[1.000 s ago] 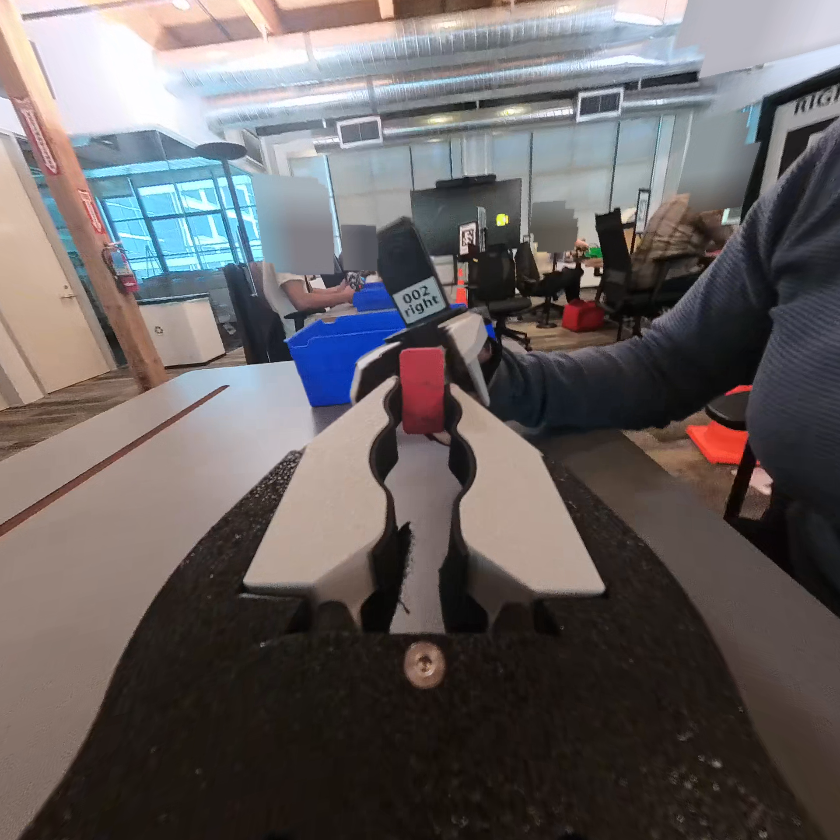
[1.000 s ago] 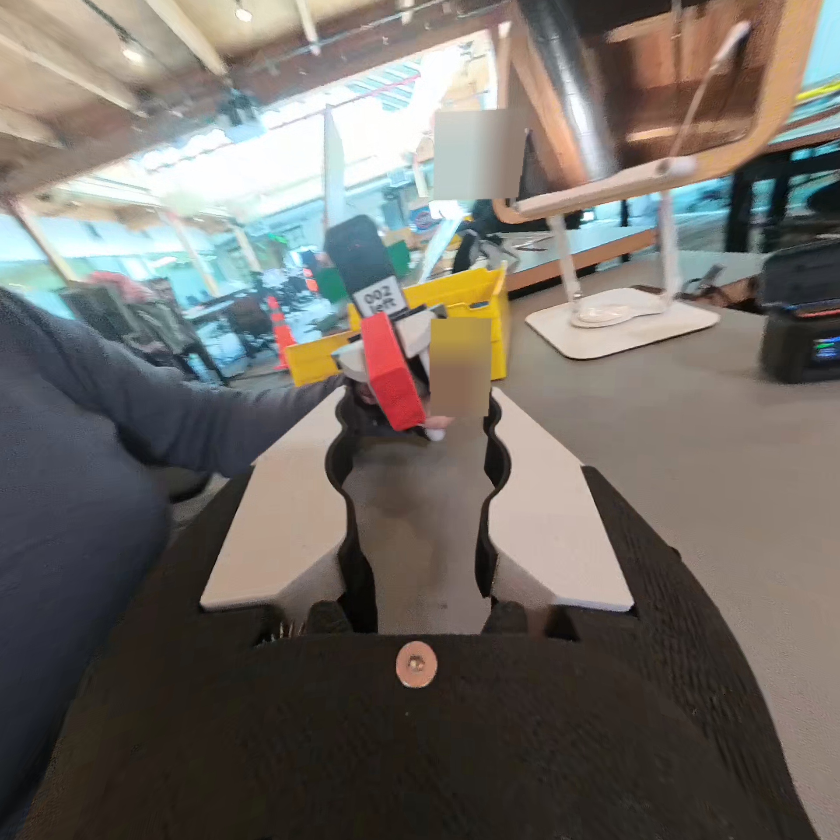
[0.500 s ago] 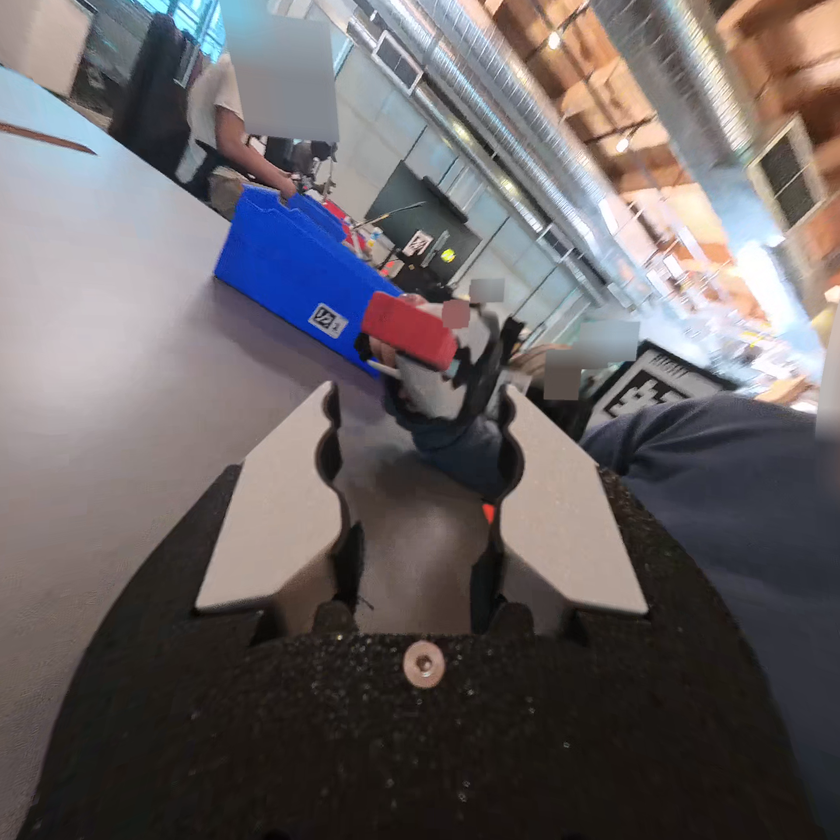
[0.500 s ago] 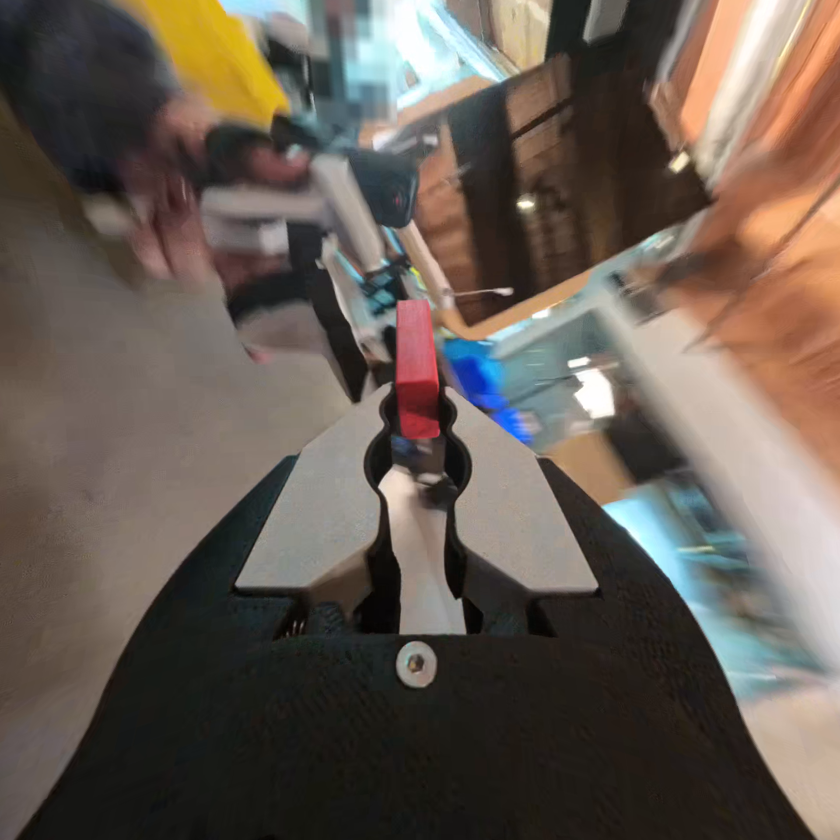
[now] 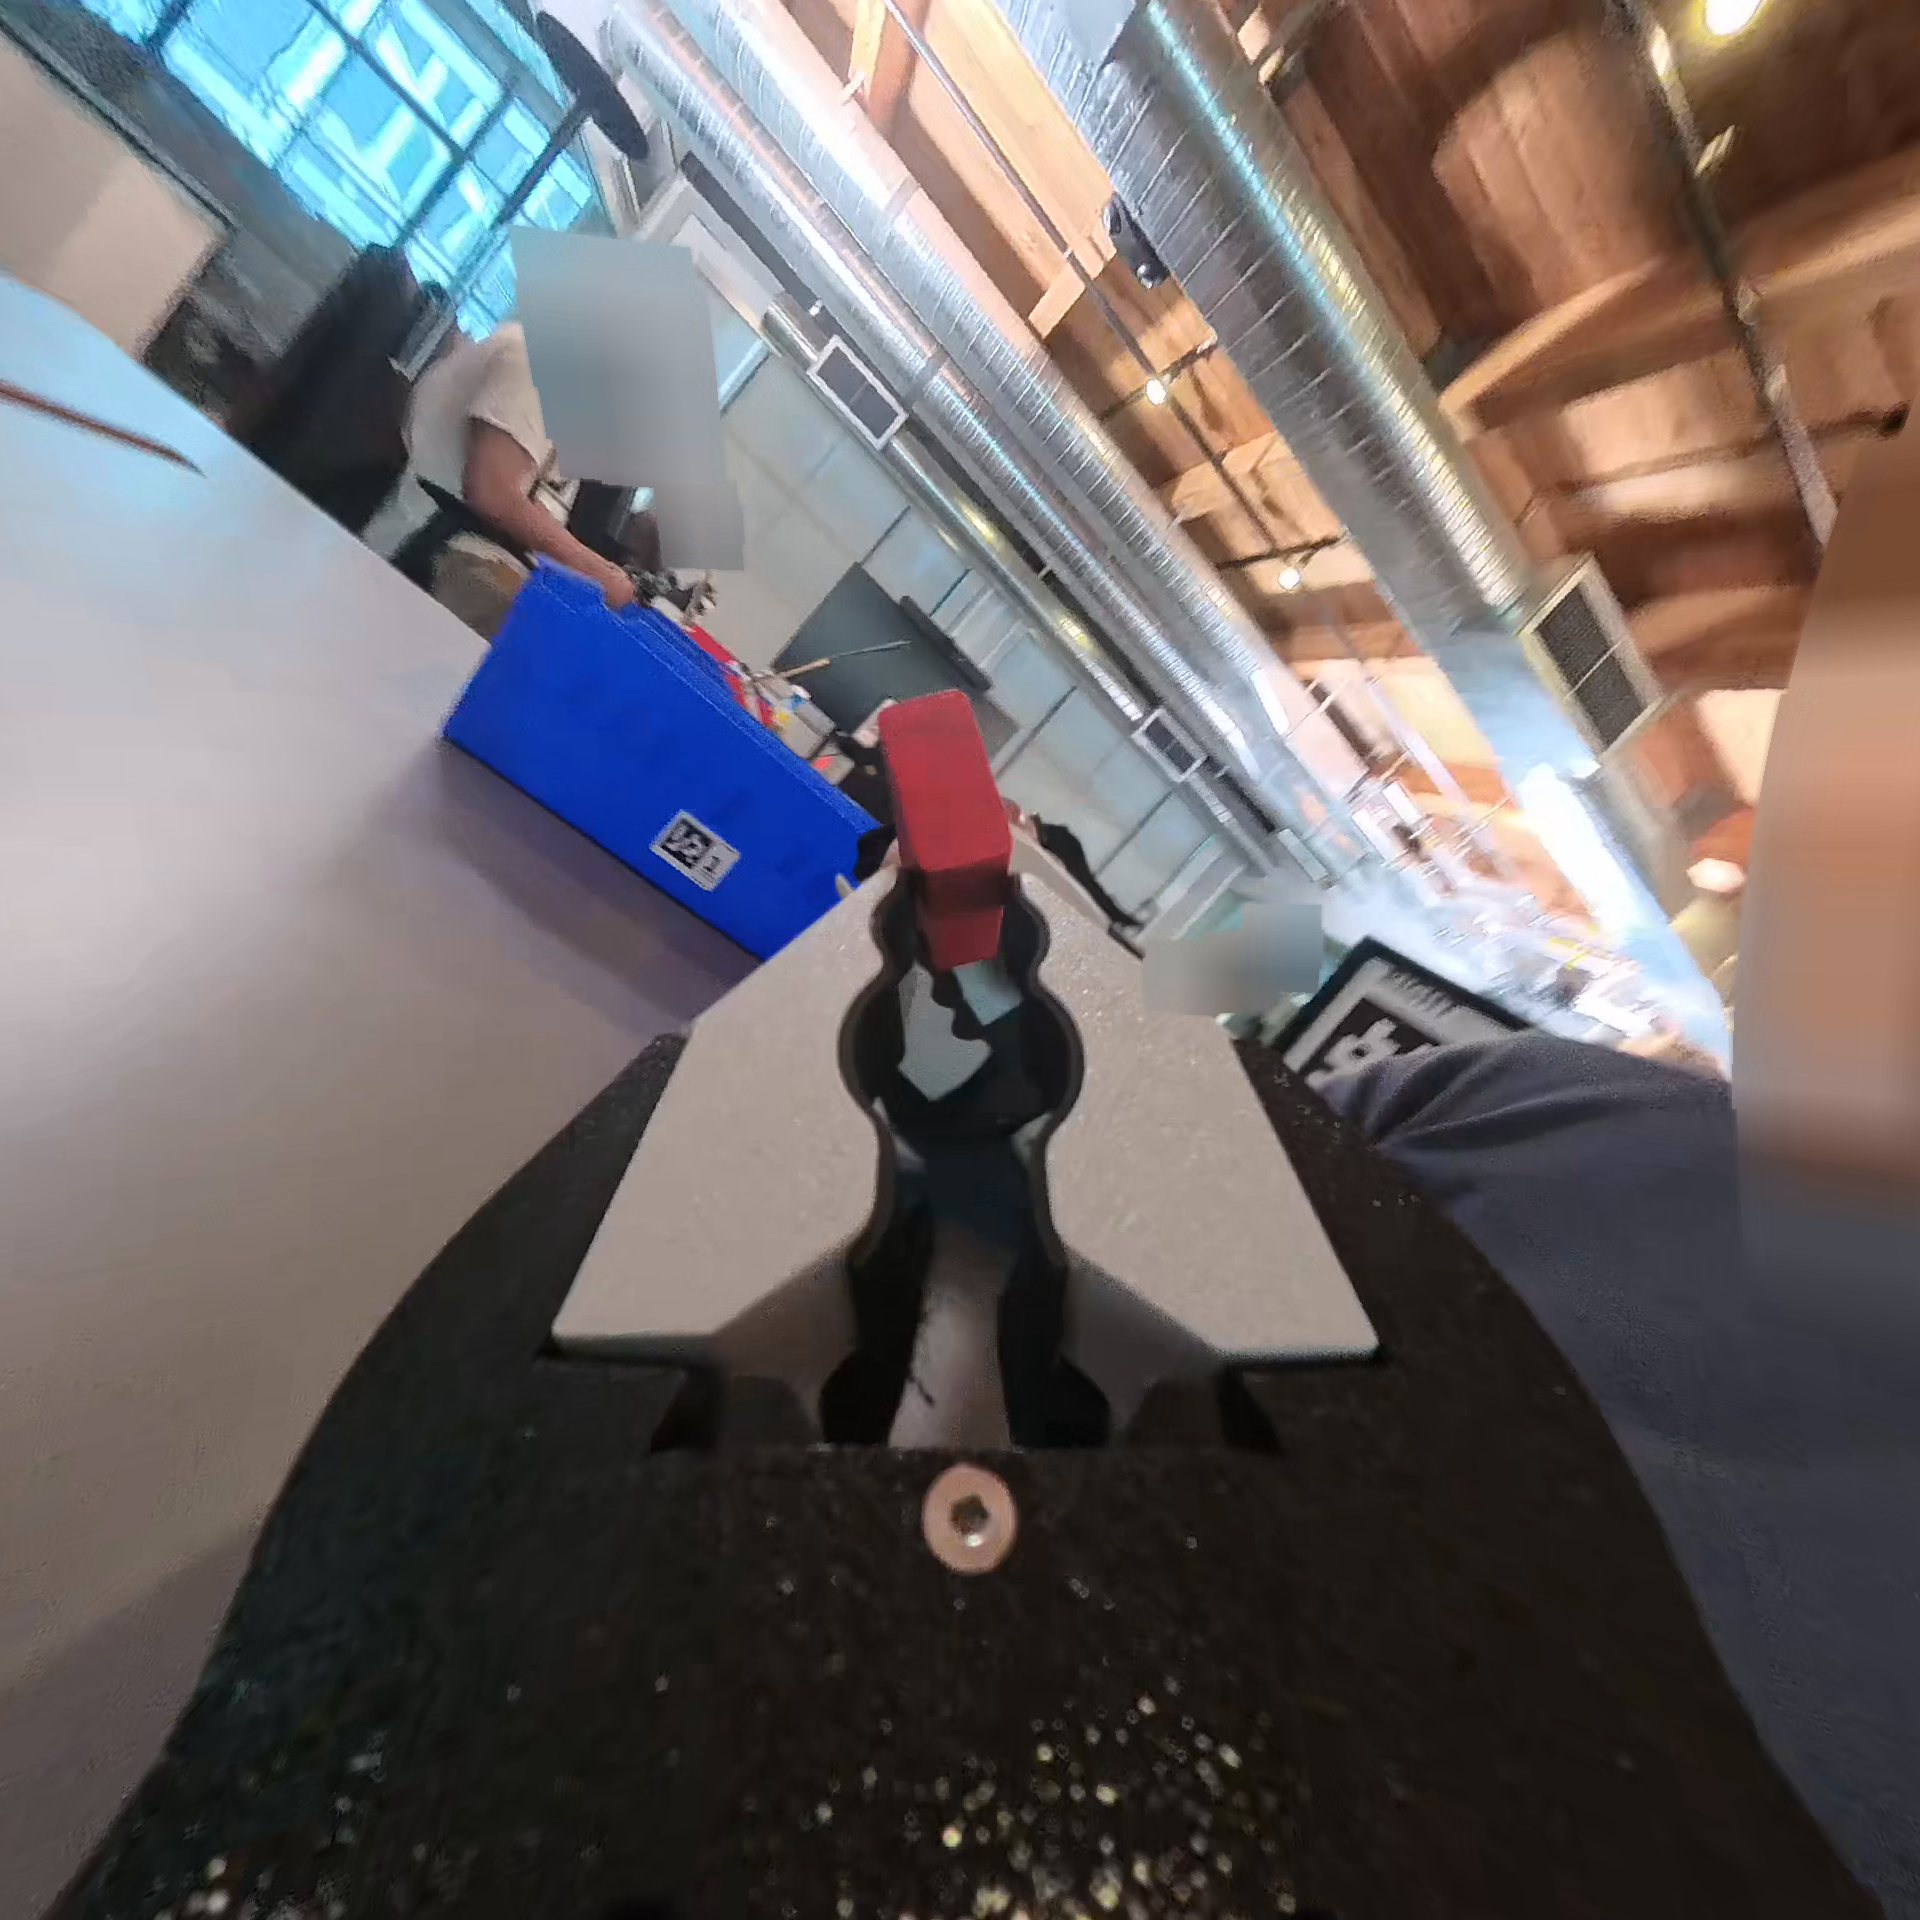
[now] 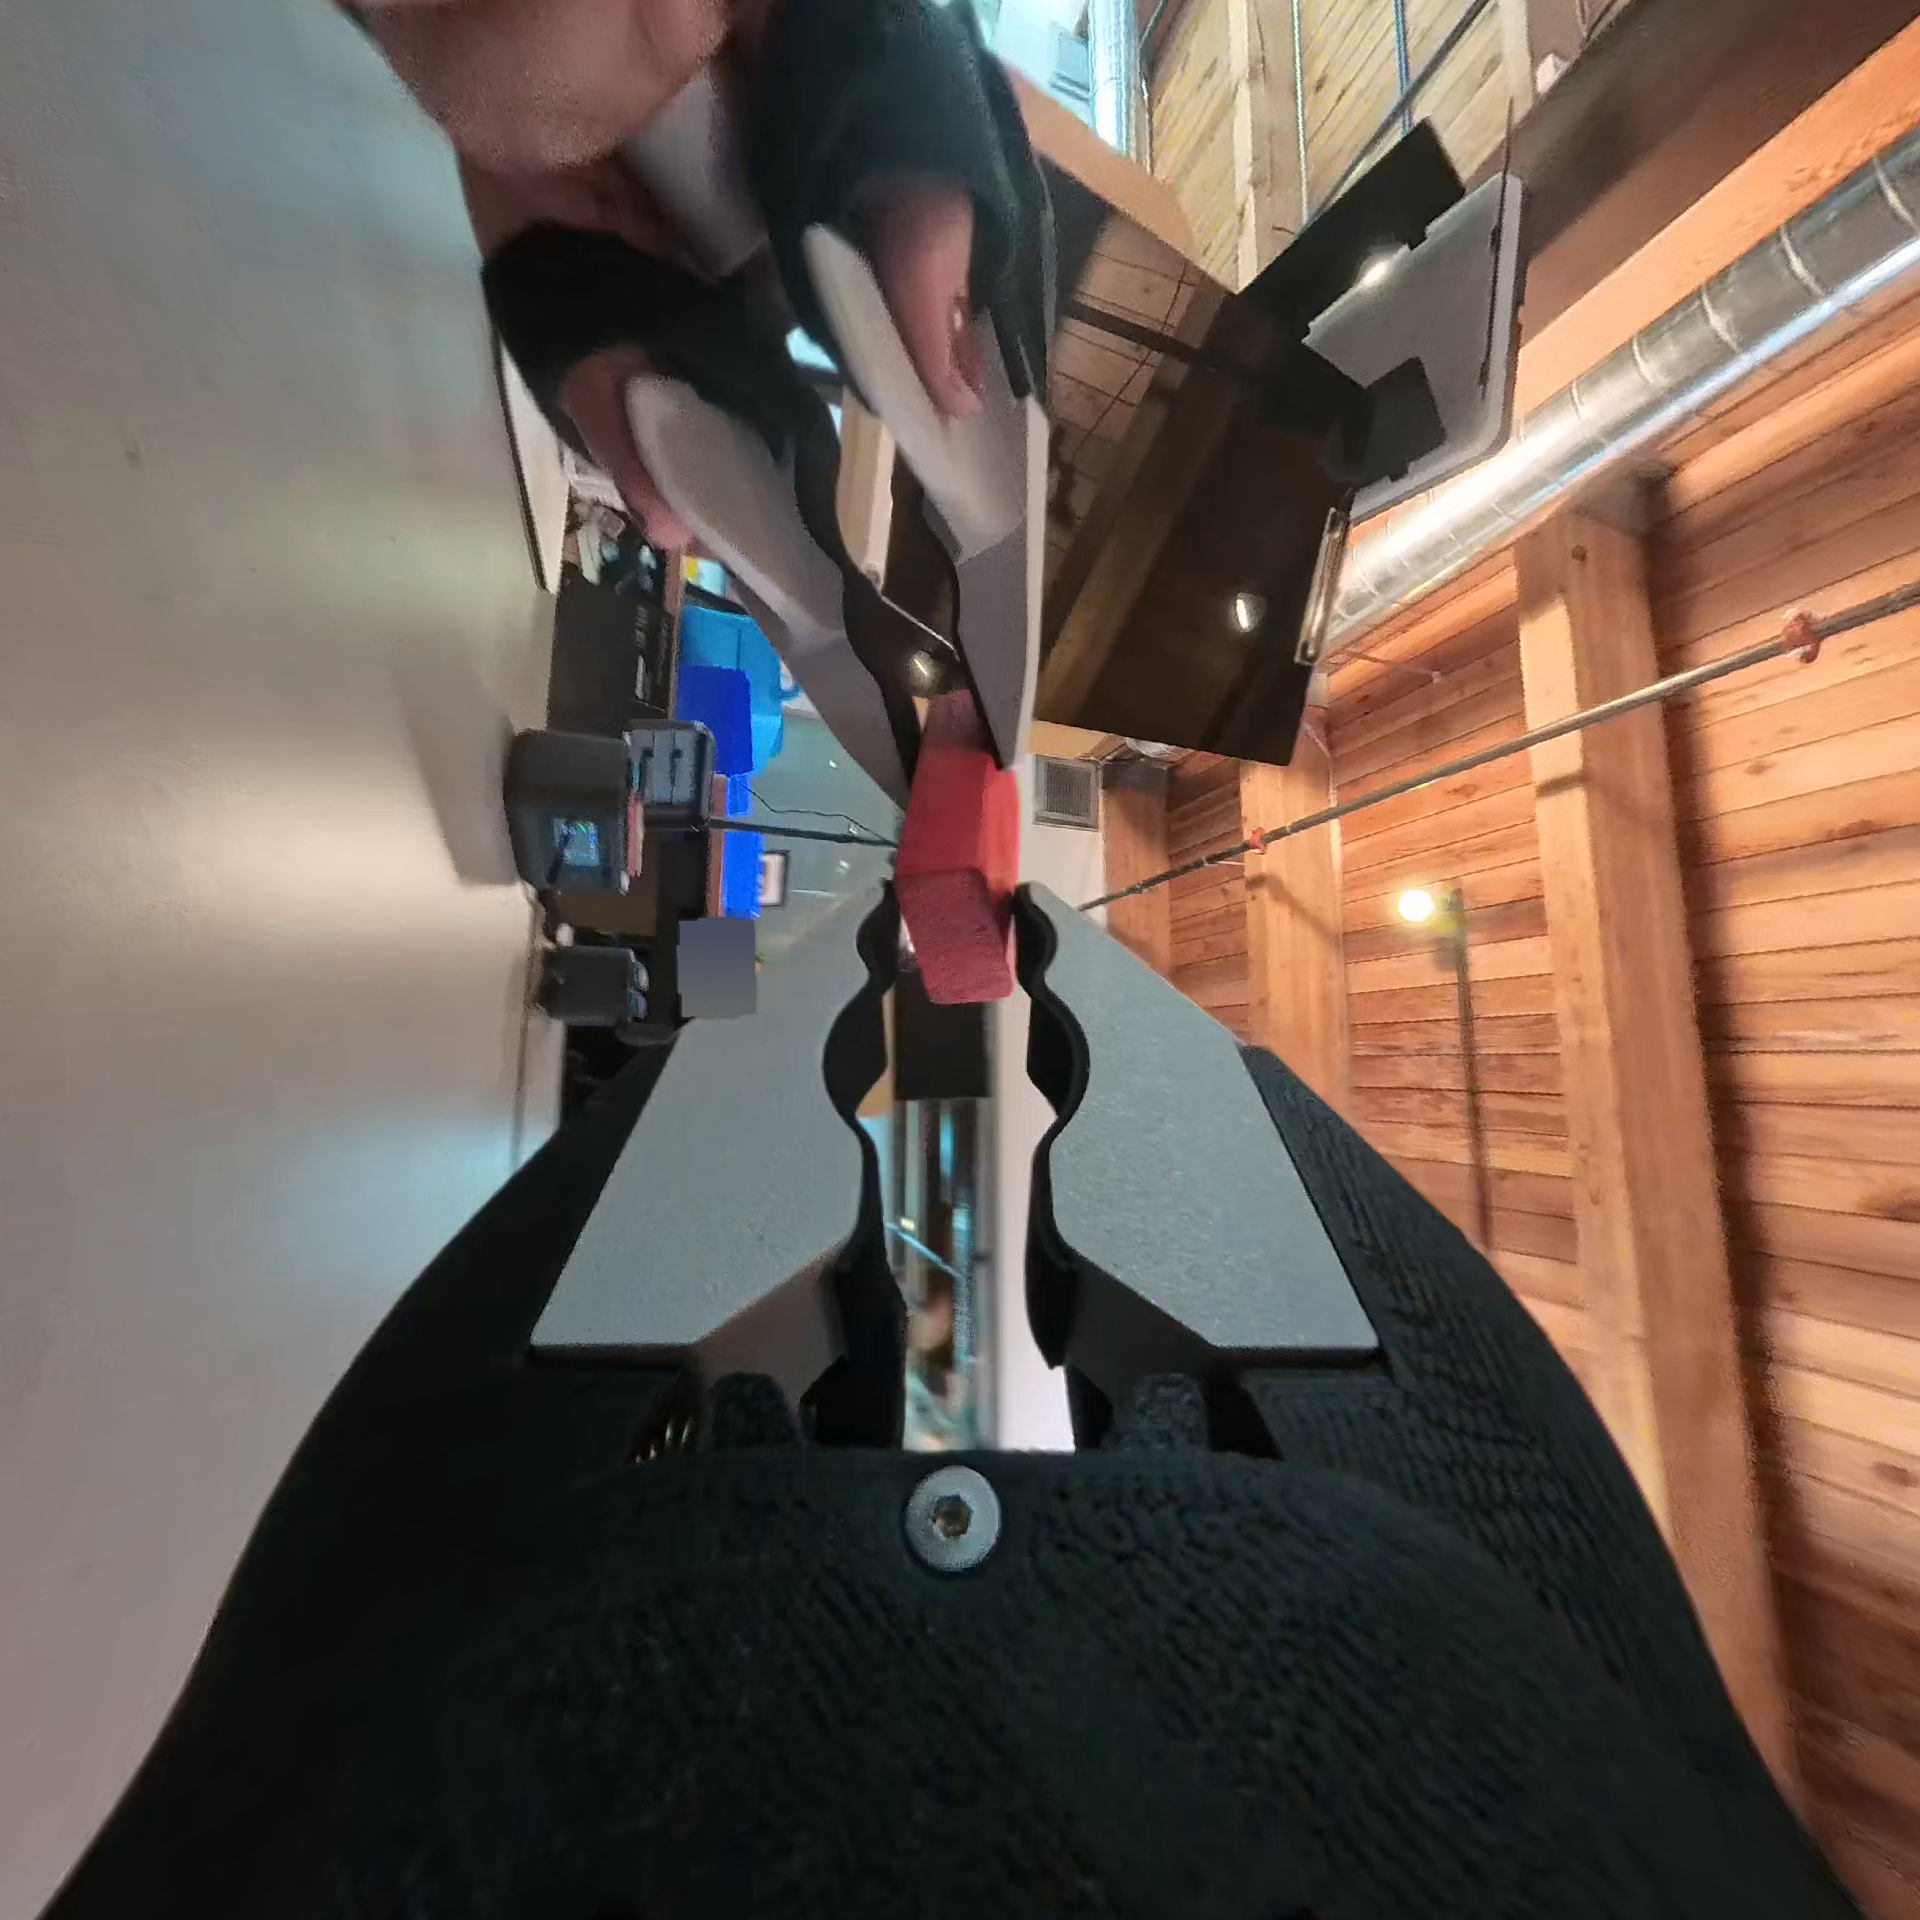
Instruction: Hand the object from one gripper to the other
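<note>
Right wrist view: red block seemingly between both grippers.

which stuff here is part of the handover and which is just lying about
Part of the job:
- small red rectangular block, gripped at both ends
- left gripper, shut on its near end
- right gripper, shut on the opposite end

Just lying about:
- blue plastic bin on the grey table
- black electronic devices on the table
- silver ceiling ducts
</note>
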`<state>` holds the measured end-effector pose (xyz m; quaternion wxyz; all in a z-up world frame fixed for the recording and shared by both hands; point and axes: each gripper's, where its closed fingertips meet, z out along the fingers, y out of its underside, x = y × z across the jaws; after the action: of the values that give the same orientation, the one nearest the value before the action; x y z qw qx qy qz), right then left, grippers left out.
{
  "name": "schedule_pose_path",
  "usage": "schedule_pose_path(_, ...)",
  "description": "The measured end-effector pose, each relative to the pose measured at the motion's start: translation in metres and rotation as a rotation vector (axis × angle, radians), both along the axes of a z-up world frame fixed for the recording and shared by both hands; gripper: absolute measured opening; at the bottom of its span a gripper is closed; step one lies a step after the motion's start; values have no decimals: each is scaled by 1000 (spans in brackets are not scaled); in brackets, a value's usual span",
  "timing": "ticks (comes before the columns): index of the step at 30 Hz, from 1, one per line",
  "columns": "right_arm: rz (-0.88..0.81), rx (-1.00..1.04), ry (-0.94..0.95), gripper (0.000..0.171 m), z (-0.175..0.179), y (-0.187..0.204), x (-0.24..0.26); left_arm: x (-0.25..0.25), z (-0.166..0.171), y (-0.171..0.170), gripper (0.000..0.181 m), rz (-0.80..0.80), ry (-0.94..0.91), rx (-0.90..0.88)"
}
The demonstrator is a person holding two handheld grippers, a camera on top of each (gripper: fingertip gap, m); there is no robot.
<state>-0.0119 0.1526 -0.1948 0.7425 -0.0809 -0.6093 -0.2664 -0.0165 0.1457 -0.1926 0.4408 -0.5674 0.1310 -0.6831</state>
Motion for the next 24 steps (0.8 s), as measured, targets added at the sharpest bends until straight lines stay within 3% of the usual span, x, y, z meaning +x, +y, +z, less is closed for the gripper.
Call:
schedule_pose_path(1, 19, -45, 15, 23, 1, -1, 1, 1, 2, -1, 14, 26, 38, 49)
schedule_pose_path(4, 30, -50, 47, 24, 10, -3, 3, 3, 11, -5, 14, 74, 84, 119)
schedule_pose_path(8, 11, 56, 44, 16, 16, -9, 3, 6, 17, -6, 24, 55, -3, 40)
schedule_pose_path(14, 30, 1, 31, 18, 11, -8, 2, 6, 15, -3, 17, 131, 65, 117)
schedule_pose_path(18, 192, -549, 122, 40, 5, 2, 8, -12, 23, 3, 15, 406, 289, 403)
schedule_pose_path(24, 616, -2057, 308, 57, 7, -2, -6, -34, 11, 17, 16, 965, 1298, 1195)
